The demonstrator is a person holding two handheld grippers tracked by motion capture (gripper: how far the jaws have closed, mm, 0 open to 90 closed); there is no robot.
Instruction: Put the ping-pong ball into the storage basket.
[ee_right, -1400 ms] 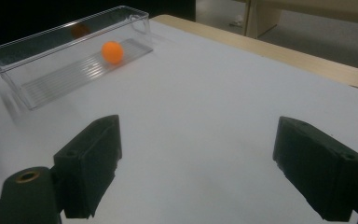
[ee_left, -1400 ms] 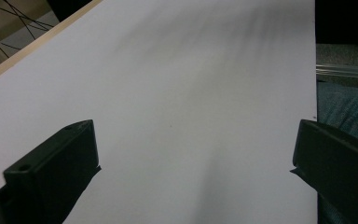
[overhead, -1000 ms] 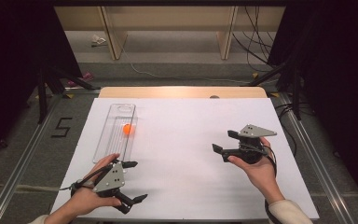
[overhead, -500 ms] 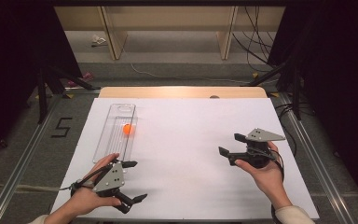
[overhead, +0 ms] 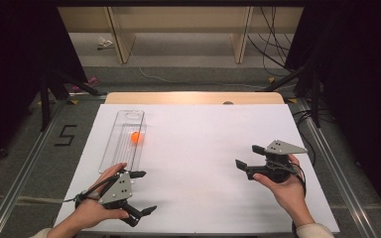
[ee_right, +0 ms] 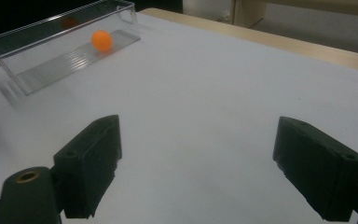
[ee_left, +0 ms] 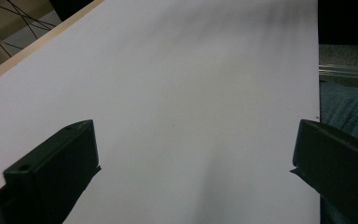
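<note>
Orange ball (overhead: 136, 137) sits inside clear tray (overhead: 121, 157) on left side of bench (overhead: 203, 163). Left tongs (overhead: 141, 192) wide, holding nothing, near tray's close end. Right tongs (overhead: 248, 156) wide, holding nothing, well apart from ball. Looks like ball's job done or not begun.

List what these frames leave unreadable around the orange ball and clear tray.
- Long clear plastic tray, high view: near end hidden behind the left hand.
- Small orange ball, right gripper view: a tray wall or free, unclear.
- Same view: tray's near corner blurred.
</note>
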